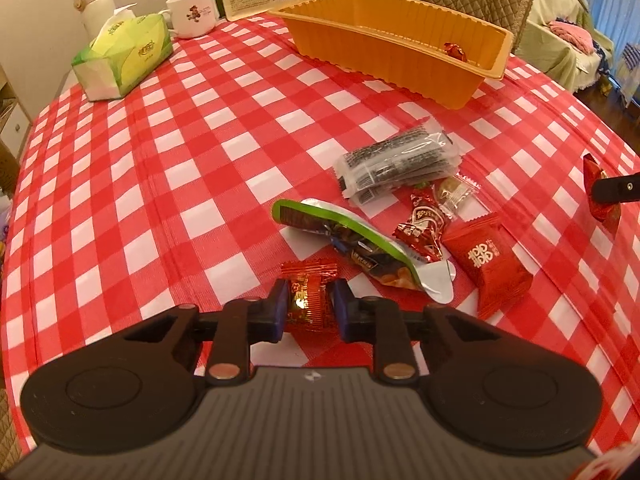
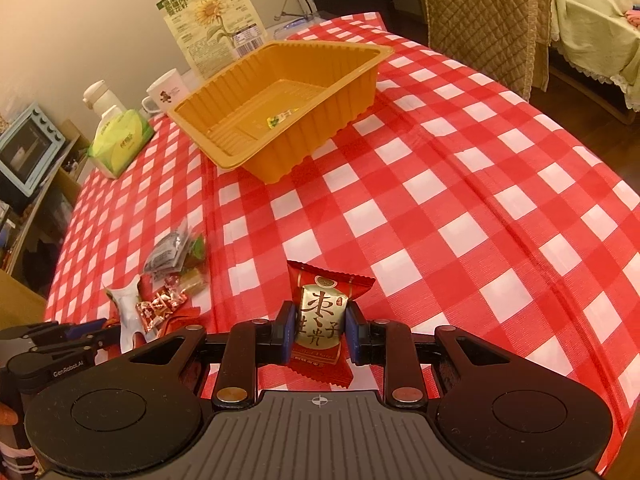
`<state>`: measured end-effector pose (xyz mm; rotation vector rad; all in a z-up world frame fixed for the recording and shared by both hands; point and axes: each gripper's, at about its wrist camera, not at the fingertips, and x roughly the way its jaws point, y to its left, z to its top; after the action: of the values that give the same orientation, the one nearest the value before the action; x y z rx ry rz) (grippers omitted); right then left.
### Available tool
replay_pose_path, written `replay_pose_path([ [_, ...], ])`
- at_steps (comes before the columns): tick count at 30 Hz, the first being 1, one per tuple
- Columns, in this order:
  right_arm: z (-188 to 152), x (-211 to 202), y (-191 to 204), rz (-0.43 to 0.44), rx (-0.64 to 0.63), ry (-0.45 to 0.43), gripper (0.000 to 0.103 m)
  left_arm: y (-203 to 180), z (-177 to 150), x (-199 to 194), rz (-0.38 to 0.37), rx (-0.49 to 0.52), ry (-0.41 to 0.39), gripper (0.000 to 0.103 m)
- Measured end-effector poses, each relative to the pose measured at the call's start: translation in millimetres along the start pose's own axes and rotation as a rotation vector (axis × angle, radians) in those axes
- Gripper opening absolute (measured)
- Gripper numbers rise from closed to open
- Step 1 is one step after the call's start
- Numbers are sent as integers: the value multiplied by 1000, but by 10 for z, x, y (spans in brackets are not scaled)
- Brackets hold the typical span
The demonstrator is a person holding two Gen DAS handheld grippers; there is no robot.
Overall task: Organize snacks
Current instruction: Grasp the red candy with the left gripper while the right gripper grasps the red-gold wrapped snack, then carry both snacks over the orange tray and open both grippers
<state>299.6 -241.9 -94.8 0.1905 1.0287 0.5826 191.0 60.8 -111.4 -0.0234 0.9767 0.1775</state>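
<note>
— What do we hold? 
— In our left gripper [image 1: 308, 306], a small red candy [image 1: 308, 296], clenched between the blue pads [image 1: 278, 308] just above the red-and-white checked surface [image 1: 160, 184]. In our right gripper [image 2: 319, 330], a red-and-gold date snack [image 2: 320, 316], pinched upright by its middle, low over the same cloth.

— And the rest of the snacks? 
— We see a loose pile beside the left gripper: a green-edged pouch [image 1: 360, 240], a red square packet [image 1: 490, 264], a twisted red wrapper [image 1: 422, 224], a small clear-wrapped sweet [image 1: 454, 194] and grey sachets [image 1: 396, 160], touching or overlapping.

— Where is the container? 
— The orange tray [image 2: 328, 108] sits farther back on the surface, well apart from both grippers, with one small wrapped piece [image 1: 456, 51] on its floor.

— Beyond it? 
— A tissue pack [image 1: 124, 56], a white mug [image 1: 192, 12], a white flask [image 1: 94, 4] and a sunflower-printed bag [image 2: 214, 24] line the far edge.
</note>
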Motion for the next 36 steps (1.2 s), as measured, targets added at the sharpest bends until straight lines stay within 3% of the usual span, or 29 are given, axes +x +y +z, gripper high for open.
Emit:
replay_pose_path([
  [9,45,18,4,20,-19,4,26,2,-60,-133,2,-62,-5,19],
  [19,179,7,14,73,-71,15,26,46,57,-556,0,-149,-79,19],
  [27,573,-26,68,146,-140,-8,26,-91,520,-687,-40,-158,-161,19],
  [36,1228,127,265,193,-234,-76,27,-376,1352,-417,-84,-133,-234,19],
])
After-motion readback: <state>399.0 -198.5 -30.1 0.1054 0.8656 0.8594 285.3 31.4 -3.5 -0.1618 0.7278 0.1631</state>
